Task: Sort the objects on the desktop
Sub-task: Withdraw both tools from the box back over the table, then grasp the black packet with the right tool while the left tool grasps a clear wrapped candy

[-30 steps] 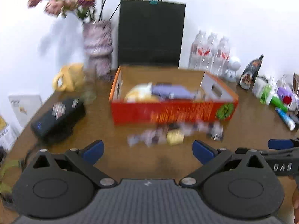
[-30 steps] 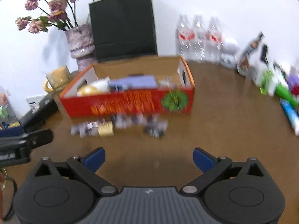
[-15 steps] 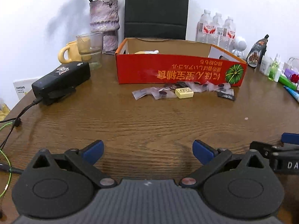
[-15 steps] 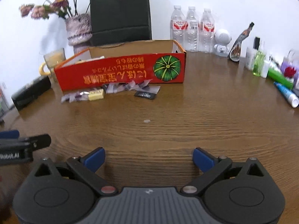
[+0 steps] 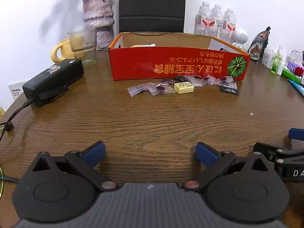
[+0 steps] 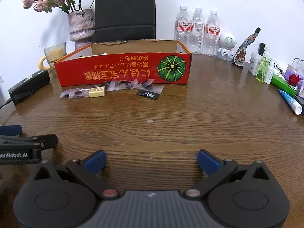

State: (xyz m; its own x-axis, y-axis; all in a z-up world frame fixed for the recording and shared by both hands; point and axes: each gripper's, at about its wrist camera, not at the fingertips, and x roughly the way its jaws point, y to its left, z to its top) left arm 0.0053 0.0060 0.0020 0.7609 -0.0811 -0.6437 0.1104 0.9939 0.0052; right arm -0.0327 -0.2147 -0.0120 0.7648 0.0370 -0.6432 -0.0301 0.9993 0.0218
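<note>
A red cardboard box (image 5: 178, 65) (image 6: 123, 70) stands open at the back of the wooden table (image 5: 152, 117). Along its front wall lie several clear-wrapped sweets (image 5: 150, 90) (image 6: 76, 93), a yellow wrapped block (image 5: 184, 87) (image 6: 97, 92) and a black sachet (image 5: 229, 90) (image 6: 148, 95). My left gripper (image 5: 150, 151) hovers open low over the near table, well short of the sweets, with nothing between its fingers. My right gripper (image 6: 151, 158) is likewise open and empty, beside the left one.
A black power unit (image 5: 55, 79) with a cable sits at the left. A glass (image 5: 82, 45), yellow mug (image 5: 62, 50), vase (image 5: 98, 17) and black bag (image 5: 152, 5) line the back. Water bottles (image 6: 197, 30), a white robot figure (image 6: 227, 45) and toiletries (image 6: 266, 68) crowd the right side.
Both grippers have dropped from a high view into the box to a low position near the table's front. Neither has opened, shut or taken hold of anything.
</note>
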